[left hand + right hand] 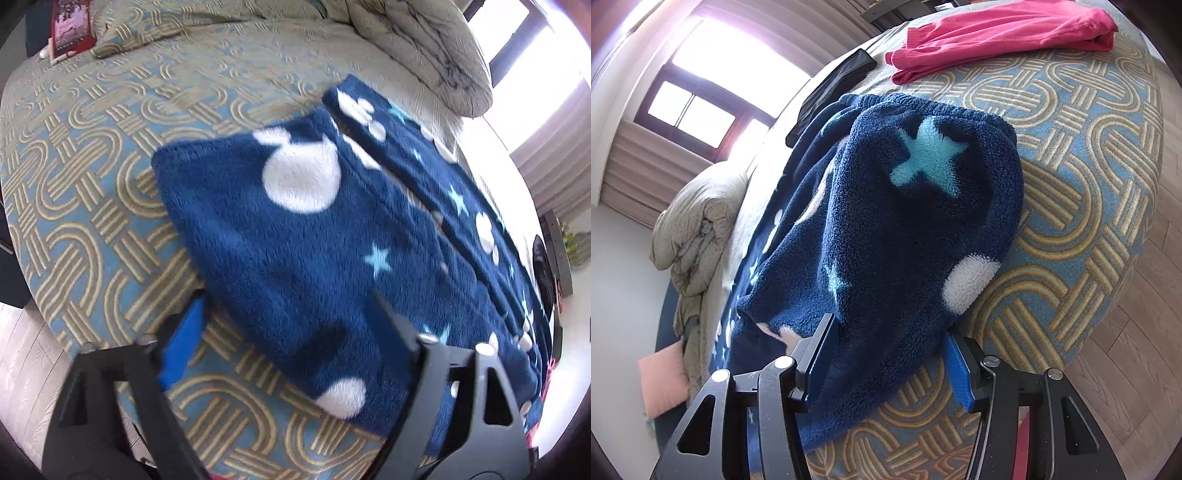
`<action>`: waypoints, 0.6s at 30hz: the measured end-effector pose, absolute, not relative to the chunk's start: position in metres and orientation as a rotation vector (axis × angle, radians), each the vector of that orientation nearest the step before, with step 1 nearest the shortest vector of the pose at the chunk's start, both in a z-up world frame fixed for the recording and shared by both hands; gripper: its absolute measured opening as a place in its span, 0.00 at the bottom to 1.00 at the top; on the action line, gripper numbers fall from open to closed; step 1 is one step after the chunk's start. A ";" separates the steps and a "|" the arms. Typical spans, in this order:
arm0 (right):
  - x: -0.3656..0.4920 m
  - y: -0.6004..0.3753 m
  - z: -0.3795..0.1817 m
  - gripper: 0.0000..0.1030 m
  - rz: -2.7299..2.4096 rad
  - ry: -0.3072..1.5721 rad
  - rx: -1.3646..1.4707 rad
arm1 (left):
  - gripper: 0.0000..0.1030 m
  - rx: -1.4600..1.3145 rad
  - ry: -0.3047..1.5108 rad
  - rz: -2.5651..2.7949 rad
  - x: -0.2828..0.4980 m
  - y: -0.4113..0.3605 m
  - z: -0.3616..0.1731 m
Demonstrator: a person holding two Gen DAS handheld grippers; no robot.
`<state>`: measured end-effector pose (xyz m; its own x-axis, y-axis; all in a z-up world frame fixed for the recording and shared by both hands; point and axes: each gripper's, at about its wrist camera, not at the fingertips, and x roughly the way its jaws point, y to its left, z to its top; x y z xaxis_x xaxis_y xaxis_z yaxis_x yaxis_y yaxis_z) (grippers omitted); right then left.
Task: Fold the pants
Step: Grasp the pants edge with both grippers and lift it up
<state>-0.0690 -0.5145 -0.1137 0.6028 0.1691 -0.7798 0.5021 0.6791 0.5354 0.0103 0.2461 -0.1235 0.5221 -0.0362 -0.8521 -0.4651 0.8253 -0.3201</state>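
Navy fleece pants (295,236), patterned with white blobs and pale stars, are lying across the patterned bedspread (92,184), filling the centre and right of the left wrist view. The left gripper (291,325) is sitting at the bottom of that frame with its fingers spread wide, one blue pad beside the cloth's lower left edge, the other finger over the fabric. In the right wrist view the right gripper (890,354) is pinching a bunched fold of the pants (905,221) at lower centre. A pink garment (997,37) is lying at the upper right, a rumpled duvet (698,229) at the left.
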 end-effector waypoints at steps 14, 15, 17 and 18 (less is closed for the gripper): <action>-0.055 -0.503 -0.092 0.09 -0.145 0.886 0.781 | 0.09 -0.550 0.975 0.214 0.013 0.241 -0.100; -0.054 -0.502 -0.089 0.09 -0.138 0.878 0.774 | 0.09 -0.531 0.966 0.209 0.014 0.237 -0.096; -0.052 -0.498 -0.079 0.09 -0.120 0.855 0.752 | 0.09 -0.510 0.945 0.197 0.016 0.232 -0.086; -0.050 -0.497 -0.074 0.09 -0.111 0.844 0.743 | 0.09 -0.505 0.936 0.190 0.017 0.231 -0.082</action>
